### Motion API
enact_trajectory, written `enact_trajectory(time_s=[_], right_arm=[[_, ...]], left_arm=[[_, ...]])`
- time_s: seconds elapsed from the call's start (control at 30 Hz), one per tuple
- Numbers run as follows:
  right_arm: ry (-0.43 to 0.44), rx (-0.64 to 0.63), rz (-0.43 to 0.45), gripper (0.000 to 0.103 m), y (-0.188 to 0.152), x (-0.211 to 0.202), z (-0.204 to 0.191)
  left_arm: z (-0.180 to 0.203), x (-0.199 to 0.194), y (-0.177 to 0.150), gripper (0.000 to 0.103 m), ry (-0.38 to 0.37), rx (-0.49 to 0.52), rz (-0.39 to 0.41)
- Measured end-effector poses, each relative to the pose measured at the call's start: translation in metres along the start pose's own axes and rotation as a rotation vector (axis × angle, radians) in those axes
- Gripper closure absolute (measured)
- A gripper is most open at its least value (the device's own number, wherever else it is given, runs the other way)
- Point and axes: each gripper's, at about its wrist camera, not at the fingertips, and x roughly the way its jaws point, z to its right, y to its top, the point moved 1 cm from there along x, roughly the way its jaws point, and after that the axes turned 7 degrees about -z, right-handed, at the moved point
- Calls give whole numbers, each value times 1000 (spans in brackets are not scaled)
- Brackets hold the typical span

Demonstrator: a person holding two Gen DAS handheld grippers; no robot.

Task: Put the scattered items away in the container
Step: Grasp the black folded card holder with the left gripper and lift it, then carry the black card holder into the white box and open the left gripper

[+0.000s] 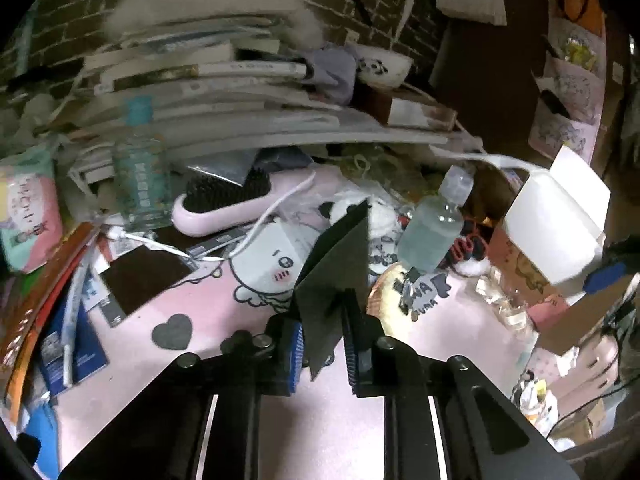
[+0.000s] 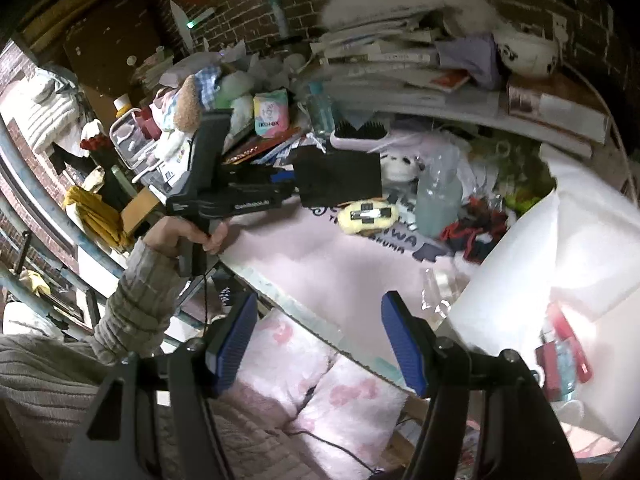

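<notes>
Left wrist view: left gripper (image 1: 323,350) clamped on a black card (image 1: 336,264), lifted over the pink table mat (image 1: 224,364) mid-table. Right gripper (image 2: 320,344) hangs apart, empty, past the table's near edge. White box (image 2: 560,280) at the right edge holds red packets (image 2: 568,344). Brick wall (image 2: 248,8) behind.

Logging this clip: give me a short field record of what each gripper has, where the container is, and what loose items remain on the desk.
left gripper: jaws shut on a black card, lifted off the pink mat
right gripper: jaws open, nothing between them
container: white box, at the mat's right edge
loose items: clear bottle, pink hairbrush, yellow clip
</notes>
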Motion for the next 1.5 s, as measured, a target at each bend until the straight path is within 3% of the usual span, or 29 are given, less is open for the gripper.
enact_trajectory(time_s=[0.13, 0.23, 0.47, 0.6, 0.77, 1.0, 1.23, 1.4, 1.5], right_arm=[[32, 2, -2, 41, -2, 6, -2], [40, 0, -3, 41, -2, 9, -5], [55, 6, -8, 41, -1, 15, -4], [57, 3, -9, 41, -1, 17, -5], [56, 2, -11, 41, 0, 18, -6], [56, 12, -9, 40, -1, 22, -6], [-54, -18, 61, 40, -2, 27, -16], [-67, -13, 99, 40, 0, 33, -20], [-20, -3, 98, 40, 1, 37, -21]], left_arm=[[9, -14, -10, 96, 46, 16, 17], [25, -21, -24, 96, 163, 72, 32], [39, -7, -46, 95, 156, 104, 36], [40, -4, -44, 95, 161, 79, 83], [38, 3, -41, 95, 147, 58, 59], [44, -7, -37, 100, 195, 81, 69], [52, -39, -11, 100, 172, 81, 144], [57, -29, 2, 100, 175, 111, 89], [57, -26, -3, 100, 152, 111, 79]])
